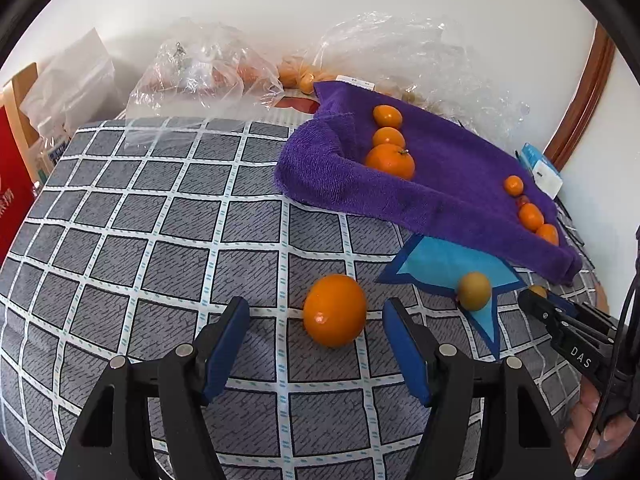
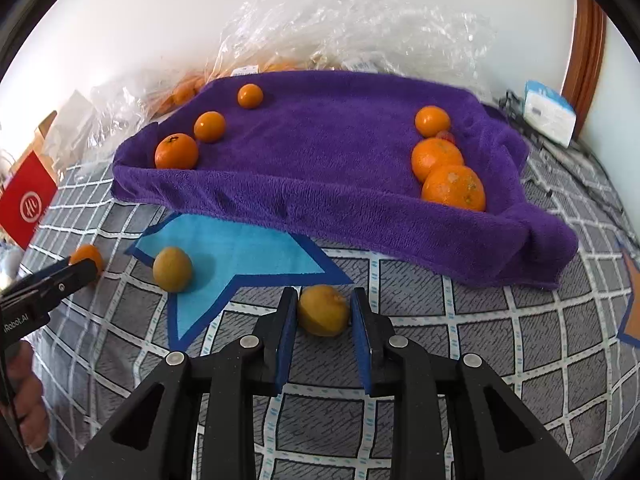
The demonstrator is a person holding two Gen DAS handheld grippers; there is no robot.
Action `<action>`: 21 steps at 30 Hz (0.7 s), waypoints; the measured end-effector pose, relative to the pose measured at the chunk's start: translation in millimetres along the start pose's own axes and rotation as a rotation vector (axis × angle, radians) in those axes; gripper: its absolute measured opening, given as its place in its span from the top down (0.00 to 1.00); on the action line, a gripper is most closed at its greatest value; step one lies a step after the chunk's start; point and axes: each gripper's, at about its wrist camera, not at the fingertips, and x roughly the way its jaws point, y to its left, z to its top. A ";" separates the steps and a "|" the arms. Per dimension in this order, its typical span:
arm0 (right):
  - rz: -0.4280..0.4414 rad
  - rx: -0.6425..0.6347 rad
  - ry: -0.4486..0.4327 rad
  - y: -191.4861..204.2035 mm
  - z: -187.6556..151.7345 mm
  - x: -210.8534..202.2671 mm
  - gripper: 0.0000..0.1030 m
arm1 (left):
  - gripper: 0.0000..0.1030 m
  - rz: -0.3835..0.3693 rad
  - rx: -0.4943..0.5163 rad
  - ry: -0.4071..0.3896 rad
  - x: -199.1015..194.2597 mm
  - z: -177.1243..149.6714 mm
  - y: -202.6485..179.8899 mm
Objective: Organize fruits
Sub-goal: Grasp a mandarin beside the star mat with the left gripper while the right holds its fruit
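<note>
A large orange (image 1: 335, 310) lies on the checked cloth between the fingers of my left gripper (image 1: 316, 307). That gripper is open, with a gap at each pad. My right gripper (image 2: 324, 299) is shut on a yellow-brown fruit (image 2: 323, 311) resting on the cloth. A second yellow-brown fruit (image 2: 173, 269) sits on the blue star patch (image 2: 240, 248). Behind lies the purple towel (image 2: 320, 160), with three oranges (image 2: 176, 151) in a row at its left and several oranges (image 2: 454, 188) at its right. In the left wrist view the right gripper (image 1: 536, 300) shows at the right edge.
Clear plastic bags (image 1: 192, 72) holding more fruit lie along the wall behind the towel. A red box (image 2: 28, 204) stands at the left and a blue-white box (image 2: 550, 112) at the right. A person's hand (image 1: 600, 428) holds the right gripper's handle.
</note>
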 end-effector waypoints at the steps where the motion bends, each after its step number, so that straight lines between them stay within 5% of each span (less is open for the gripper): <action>1: -0.009 -0.011 -0.003 1.7 -0.4 0.3 0.75 | 0.38 0.005 0.003 -0.001 0.3 0.3 -1.1; 7: -0.024 -0.019 -0.005 2.6 -1.9 -4.9 0.76 | 0.71 0.025 0.030 0.000 1.9 2.9 -7.6; 21: -0.051 0.075 -0.066 -23.7 3.9 -50.7 0.76 | 0.71 -0.055 0.027 -0.014 -34.4 22.3 -16.8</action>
